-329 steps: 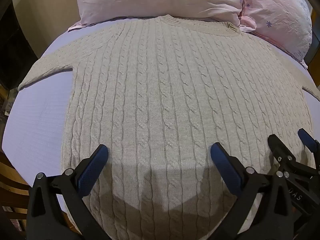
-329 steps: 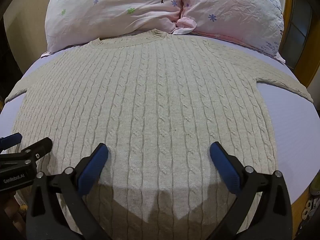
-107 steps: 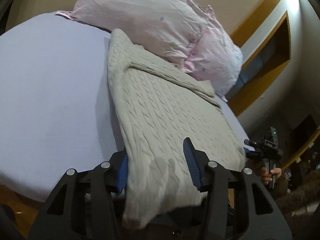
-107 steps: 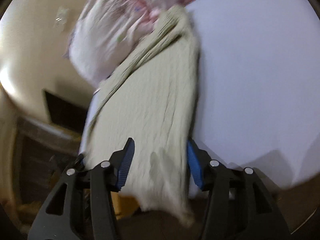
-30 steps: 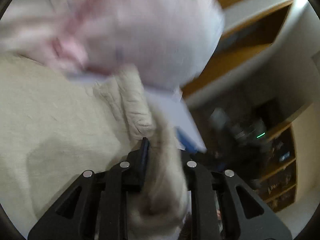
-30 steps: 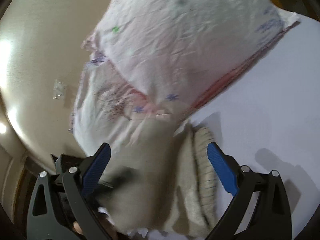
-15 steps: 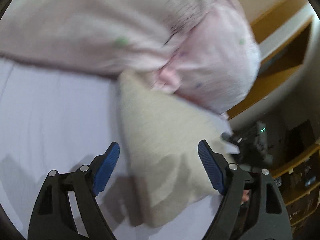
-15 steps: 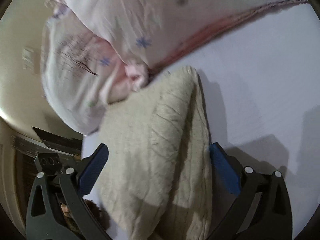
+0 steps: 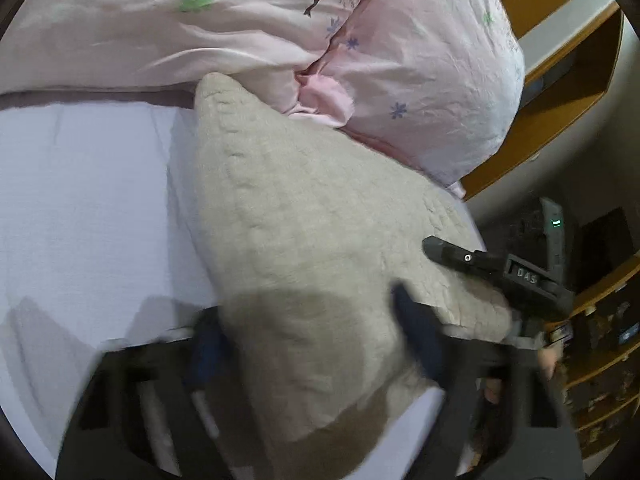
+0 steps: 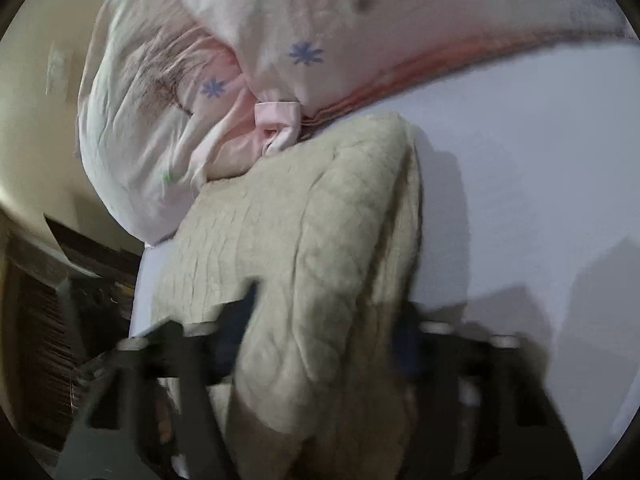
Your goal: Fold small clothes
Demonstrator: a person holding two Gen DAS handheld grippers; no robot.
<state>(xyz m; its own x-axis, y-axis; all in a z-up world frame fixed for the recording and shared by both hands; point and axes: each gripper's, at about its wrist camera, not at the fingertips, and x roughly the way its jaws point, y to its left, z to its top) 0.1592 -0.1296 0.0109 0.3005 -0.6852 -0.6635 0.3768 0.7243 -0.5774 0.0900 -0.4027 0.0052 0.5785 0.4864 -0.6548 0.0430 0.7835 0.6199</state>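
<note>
A beige cable-knit sweater lies folded into a thick bundle on the lilac bed sheet, its far end against the pink pillows. It also shows in the right wrist view. My left gripper is blurred, its jaws apart on either side of the bundle's near end. My right gripper is blurred too, jaws apart around the opposite near end. The right gripper's black body shows at the sweater's right edge in the left wrist view.
Two pink floral pillows lie at the head of the bed, also in the right wrist view. Wooden shelving stands beyond the bed's right side. Dark furniture sits beyond the left side.
Both grippers let go of the sweater about a second ago. Since half a second ago their jaws have narrowed around the folded bundle's ends, both blurred by motion.
</note>
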